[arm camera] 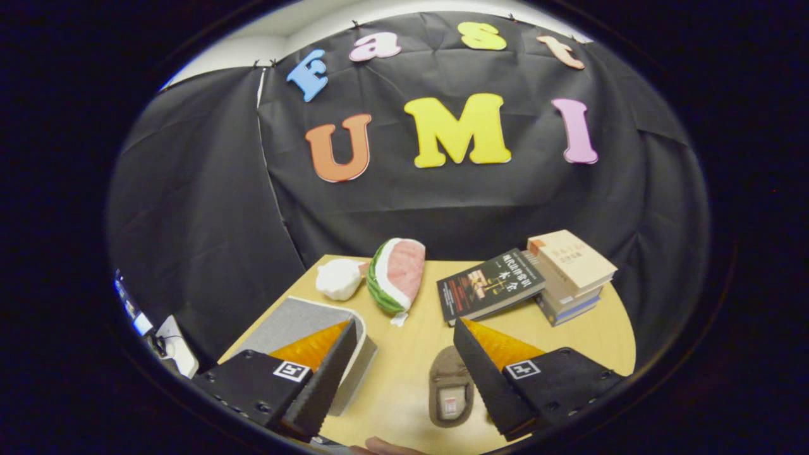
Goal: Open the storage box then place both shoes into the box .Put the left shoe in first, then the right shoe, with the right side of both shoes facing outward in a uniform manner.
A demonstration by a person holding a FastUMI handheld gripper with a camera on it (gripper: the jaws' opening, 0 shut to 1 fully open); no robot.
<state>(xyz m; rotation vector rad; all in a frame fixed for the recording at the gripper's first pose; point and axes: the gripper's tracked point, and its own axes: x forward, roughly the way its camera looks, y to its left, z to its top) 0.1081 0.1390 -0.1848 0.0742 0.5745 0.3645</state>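
A grey storage box (297, 322) with a pale rim lies on the wooden table (411, 341), partly behind the left finger (328, 366); its lid looks closed. A brown slipper-like shoe (450, 385) lies flat on the table between the two fingers, close to the right finger (480, 373). My gripper (404, 370) hovers above the table, open wide, with nothing between its fingers but the shoe below. The shoe's right part is hidden by the right finger.
A plush watermelon slice (398, 275) and a white plush item (340, 278) sit beyond the box. A dark book (490, 284) and a stack of books (569, 275) lie at the far right. A person's fingertip (385, 447) shows at the near table edge.
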